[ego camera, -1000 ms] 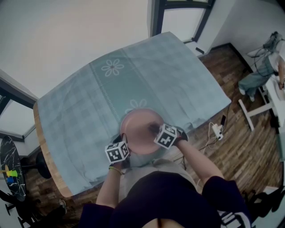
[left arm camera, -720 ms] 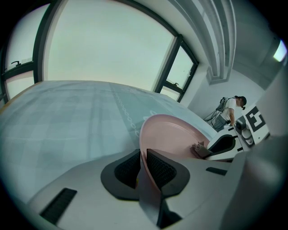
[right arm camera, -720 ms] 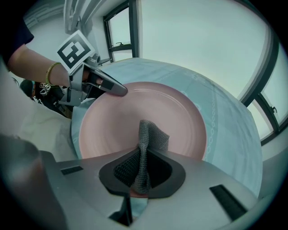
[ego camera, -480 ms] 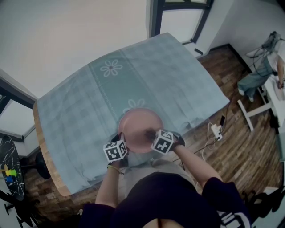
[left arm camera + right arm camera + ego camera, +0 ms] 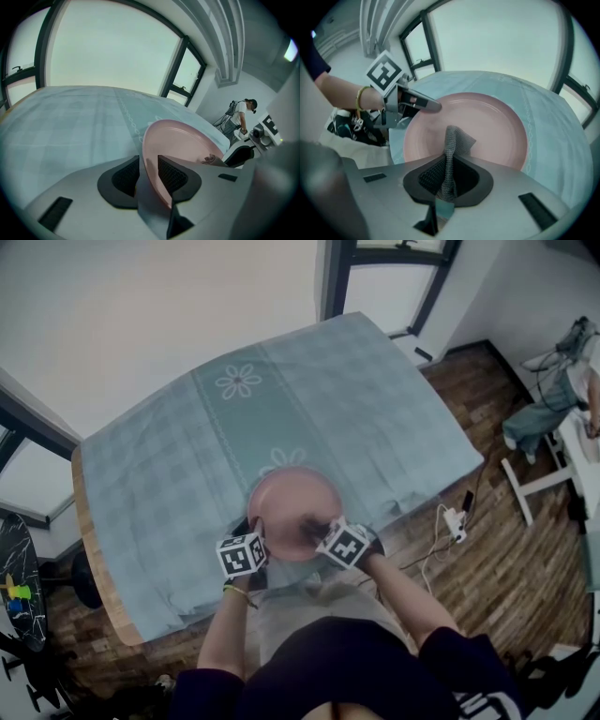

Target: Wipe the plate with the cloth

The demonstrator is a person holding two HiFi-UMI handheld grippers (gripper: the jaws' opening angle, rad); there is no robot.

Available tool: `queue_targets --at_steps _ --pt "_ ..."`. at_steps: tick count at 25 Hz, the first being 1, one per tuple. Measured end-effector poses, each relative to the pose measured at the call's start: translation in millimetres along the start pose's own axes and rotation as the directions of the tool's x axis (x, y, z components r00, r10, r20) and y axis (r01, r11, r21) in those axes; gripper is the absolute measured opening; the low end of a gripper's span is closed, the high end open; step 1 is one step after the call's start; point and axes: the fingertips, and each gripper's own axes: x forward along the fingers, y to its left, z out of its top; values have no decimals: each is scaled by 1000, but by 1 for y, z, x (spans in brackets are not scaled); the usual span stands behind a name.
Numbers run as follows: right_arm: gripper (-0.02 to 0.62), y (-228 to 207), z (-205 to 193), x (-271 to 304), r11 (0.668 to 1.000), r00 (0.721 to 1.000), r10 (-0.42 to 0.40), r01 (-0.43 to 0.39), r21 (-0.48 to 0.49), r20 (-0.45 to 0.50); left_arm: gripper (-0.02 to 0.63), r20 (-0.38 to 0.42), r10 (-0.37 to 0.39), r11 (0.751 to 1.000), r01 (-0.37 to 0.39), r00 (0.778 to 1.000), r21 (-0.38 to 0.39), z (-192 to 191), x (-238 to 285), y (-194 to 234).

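Note:
A pink plate (image 5: 292,507) lies on the teal tablecloth (image 5: 281,409) at the table's near edge. Its near-left rim (image 5: 154,159) stands between the jaws of my left gripper (image 5: 149,176), which have just been opening; a gap shows between the left pad and the rim. My right gripper (image 5: 449,176) is shut on a grey knitted cloth (image 5: 453,140), whose free end hangs onto the plate (image 5: 487,122) near its middle. In the head view the left gripper (image 5: 255,531) is at the plate's left rim and the right gripper (image 5: 311,523) over its near part.
The table's wooden edge (image 5: 94,568) runs at the left. A white power strip (image 5: 457,514) with cables lies on the wooden floor to the right. A person (image 5: 562,381) sits at a white desk far right. A black round stand (image 5: 19,587) is at the far left.
My right gripper has slid a little left and nearer across the plate with the cloth. The left gripper has stayed at the plate's rim.

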Motion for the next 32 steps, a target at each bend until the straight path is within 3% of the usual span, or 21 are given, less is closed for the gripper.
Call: queue_targets --at_steps 3,8,14,18,22,26,32 --pt "34 -3 11 -11 995 993 -25 13 100 116 140 22 1 1000 -1 1000 -14 2 -7 -1" --pt "34 -3 15 -22 982 971 -110 73 172 214 156 84 23 999 -21 996 -27 6 -28 -5" --pt "34 7 40 -51 944 914 -182 58 326 364 156 198 35 999 -34 980 -10 13 -77 -18" --pt "34 20 50 -69 928 880 -232 72 367 414 155 239 -33 999 31 970 11 23 -100 -36" --pt "34 34 50 -85 904 838 -291 82 420 462 153 231 -133 991 124 964 54 20 -118 -61" --pt "35 57 43 -94 879 826 -335 99 467 454 113 199 -173 980 148 965 133 7 -139 -75" --pt "35 104 32 -112 847 799 -385 107 521 462 67 179 -243 962 213 953 169 -19 -180 -89"
